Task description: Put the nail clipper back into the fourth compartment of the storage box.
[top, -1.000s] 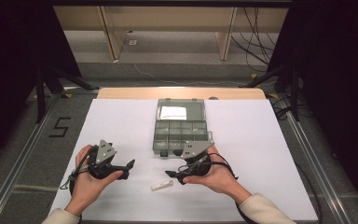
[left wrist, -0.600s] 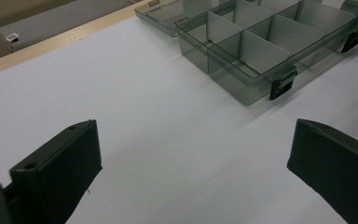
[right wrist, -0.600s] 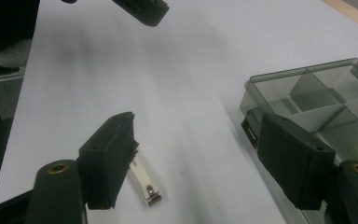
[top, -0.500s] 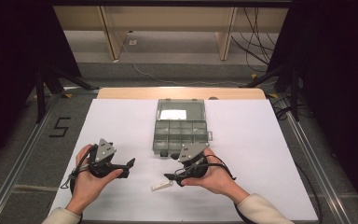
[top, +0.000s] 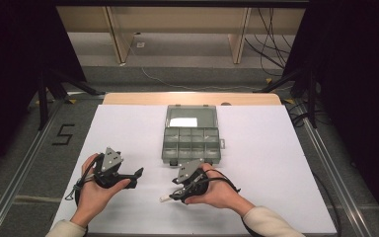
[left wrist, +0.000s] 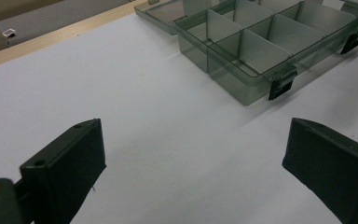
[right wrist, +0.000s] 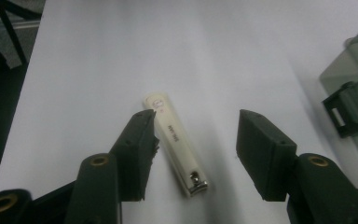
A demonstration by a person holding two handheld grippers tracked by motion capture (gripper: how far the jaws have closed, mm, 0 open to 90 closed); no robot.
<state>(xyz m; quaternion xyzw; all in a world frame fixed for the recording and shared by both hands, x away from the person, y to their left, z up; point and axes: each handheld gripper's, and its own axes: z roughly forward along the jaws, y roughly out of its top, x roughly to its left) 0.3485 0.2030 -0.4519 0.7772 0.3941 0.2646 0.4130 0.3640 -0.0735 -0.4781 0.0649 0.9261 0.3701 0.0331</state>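
Lying flat on the white table (top: 276,163): one cream nail clipper (right wrist: 175,142), between the jaws of the right gripper (right wrist: 196,154), which have just been closing; one jaw sits just beside it, the other apart, no clamp yet. Left gripper (left wrist: 191,172): jaws wide apart over bare surface. Open compartment box (top: 192,143): nearby.

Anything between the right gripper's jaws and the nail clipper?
Nothing visible. The nail clipper lies flat on the white table between the right gripper's jaws, which have just been closing. One jaw is almost at its side, the other still apart.
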